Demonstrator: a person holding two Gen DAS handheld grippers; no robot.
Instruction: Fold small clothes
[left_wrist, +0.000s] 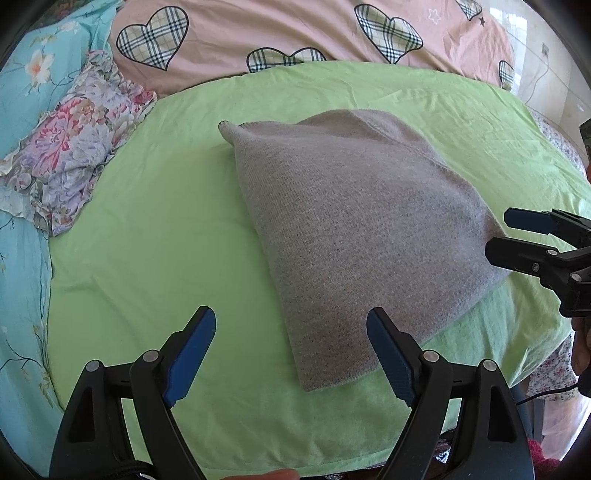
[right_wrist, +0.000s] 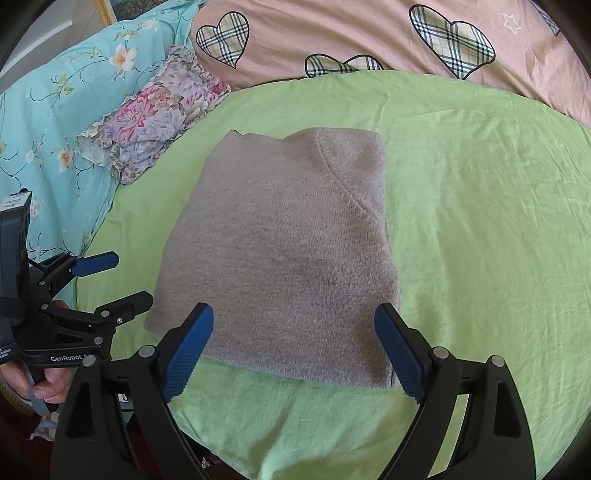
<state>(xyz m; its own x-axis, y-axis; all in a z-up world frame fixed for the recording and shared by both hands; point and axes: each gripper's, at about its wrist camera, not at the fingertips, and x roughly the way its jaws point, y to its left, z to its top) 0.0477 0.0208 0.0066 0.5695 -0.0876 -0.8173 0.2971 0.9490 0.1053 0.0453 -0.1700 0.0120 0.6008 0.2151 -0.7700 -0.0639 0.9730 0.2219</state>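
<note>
On the green sheet (right_wrist: 461, 221) lies a folded grey knit (right_wrist: 288, 251), soft, light and limp by the look of it, likely best pinched at a near corner or edge, while the left gripper (left_wrist: 291, 332) and right gripper (right_wrist: 293, 332) hover wide open, holding nothing.

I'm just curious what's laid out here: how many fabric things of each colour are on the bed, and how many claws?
Grey folded knit garment: 1
Green sheet: 1
Pink quilt with plaid hearts: 1
Turquoise floral bedding: 1
Purple-pink floral ruffled cloth: 1
Claws, both open and empty, left claw and right claw: 2
Total: 7
</note>
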